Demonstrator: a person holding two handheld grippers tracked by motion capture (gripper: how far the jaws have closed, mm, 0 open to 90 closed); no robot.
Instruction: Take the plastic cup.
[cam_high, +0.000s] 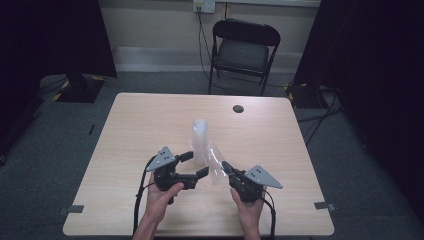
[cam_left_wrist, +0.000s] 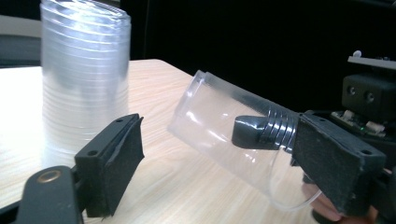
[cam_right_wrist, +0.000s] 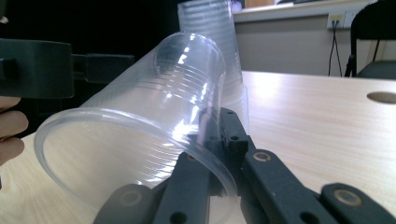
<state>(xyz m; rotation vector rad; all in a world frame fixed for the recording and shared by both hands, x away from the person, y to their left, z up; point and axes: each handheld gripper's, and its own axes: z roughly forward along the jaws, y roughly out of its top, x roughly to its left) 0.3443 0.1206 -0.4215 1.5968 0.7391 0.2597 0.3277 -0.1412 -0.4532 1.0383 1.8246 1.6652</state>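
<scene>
The clear plastic cup (cam_right_wrist: 140, 135) is tilted above the worktop (cam_high: 150, 125), just beside the stack of cups (cam_high: 200, 140); the right gripper (cam_high: 226, 166) pinches its rim wall, one jaw inside; it looks light, thin, slick and easily crushed, so hold gently near the stiffer ribbed rim; the left gripper (cam_high: 194, 164) stands open, empty.

single cup (cam_high: 216, 165) tilted just right of cup stack (cam_high: 200, 141), on table (cam_high: 150, 120).
</scene>
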